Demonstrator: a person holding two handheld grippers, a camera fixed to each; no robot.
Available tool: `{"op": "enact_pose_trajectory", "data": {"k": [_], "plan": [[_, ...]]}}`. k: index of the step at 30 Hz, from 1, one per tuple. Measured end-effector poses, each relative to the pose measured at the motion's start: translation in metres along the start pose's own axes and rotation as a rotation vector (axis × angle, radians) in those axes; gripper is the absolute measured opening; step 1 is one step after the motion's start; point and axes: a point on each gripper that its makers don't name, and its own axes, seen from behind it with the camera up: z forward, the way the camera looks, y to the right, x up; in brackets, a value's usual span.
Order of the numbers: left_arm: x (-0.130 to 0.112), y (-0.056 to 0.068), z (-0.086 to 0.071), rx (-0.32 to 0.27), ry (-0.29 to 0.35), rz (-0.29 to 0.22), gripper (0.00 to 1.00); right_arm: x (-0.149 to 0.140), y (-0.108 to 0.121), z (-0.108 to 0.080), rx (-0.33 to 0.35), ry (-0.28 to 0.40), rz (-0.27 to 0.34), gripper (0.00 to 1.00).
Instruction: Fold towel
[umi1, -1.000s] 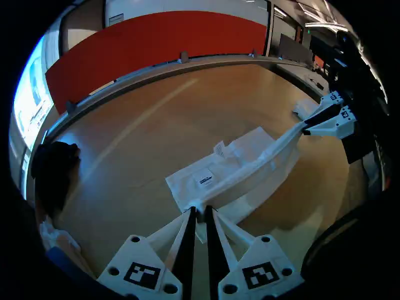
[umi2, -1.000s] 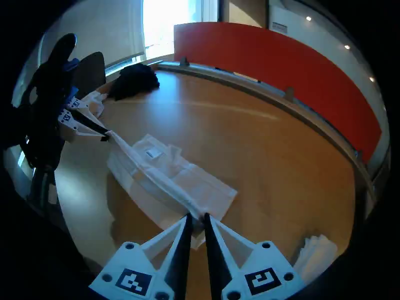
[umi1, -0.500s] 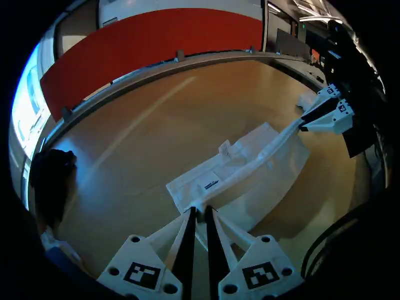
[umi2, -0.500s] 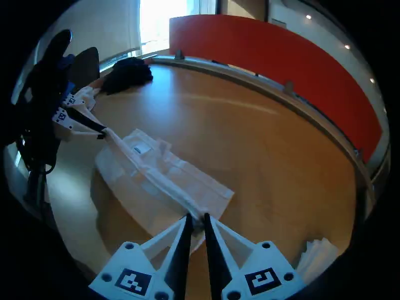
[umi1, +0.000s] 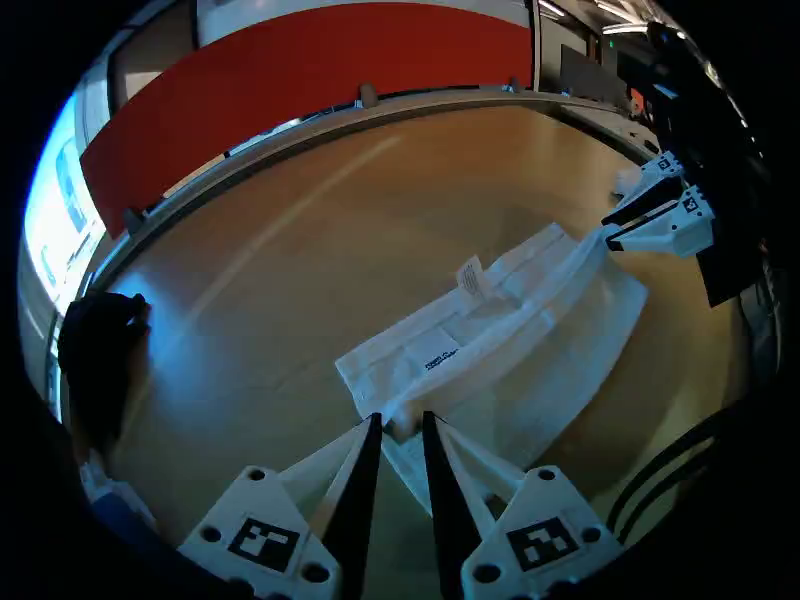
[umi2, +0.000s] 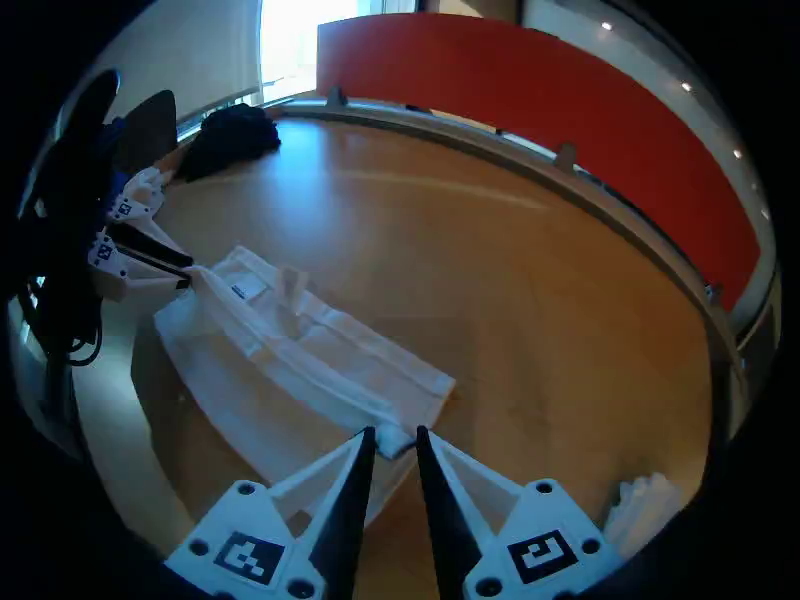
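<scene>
Lying on the tabletop (umi1: 300, 250), the towel (umi1: 500, 330) looks nearly folded in half, further folds remaining; its corners sit between the narrowly parted fingers of left gripper (umi1: 400, 416) and right gripper (umi2: 394, 432), whether pinched I cannot tell.

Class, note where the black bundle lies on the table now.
In the right gripper view, the black bundle lies at the table's far left corner, beyond the left hand-held gripper.

Wooden table (umi1: 300, 250), red partition (umi1: 300, 70), bright window (umi2: 290, 40).

Towel (umi1: 520, 320) on table (umi1: 300, 250); cloth heap (umi2: 228, 135) at table's far edge.
</scene>
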Motion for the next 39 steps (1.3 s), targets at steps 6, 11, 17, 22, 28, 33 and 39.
{"op": "enact_pose_trajectory", "data": {"k": [6, 11, 17, 22, 28, 33, 39], "plan": [[0.000, -0.008, 0.005, 0.027, -0.005, 0.010, 0.41, -0.003, 0.008, 0.006, -0.026, -0.016, -0.014, 0.46], [0.003, -0.016, 0.004, 0.048, -0.004, 0.007, 0.54, 0.000, 0.017, 0.008, -0.058, -0.009, -0.023, 0.61], [0.004, -0.024, 0.004, 0.064, 0.000, -0.013, 0.69, 0.003, 0.029, 0.008, -0.101, -0.003, -0.037, 0.81], [0.009, -0.032, -0.002, 0.085, 0.020, -0.021, 0.69, 0.006, 0.031, 0.006, -0.115, 0.009, -0.040, 0.98], [0.009, -0.038, -0.008, 0.099, 0.029, -0.037, 0.69, 0.010, 0.032, 0.001, -0.119, 0.031, -0.021, 0.99], [0.008, -0.038, -0.013, 0.090, 0.032, -0.058, 0.69, 0.012, 0.029, -0.006, -0.112, 0.046, -0.010, 0.99], [0.006, -0.037, -0.016, 0.085, 0.032, -0.071, 0.69, 0.008, 0.024, -0.014, -0.105, 0.051, 0.005, 0.99]]}}
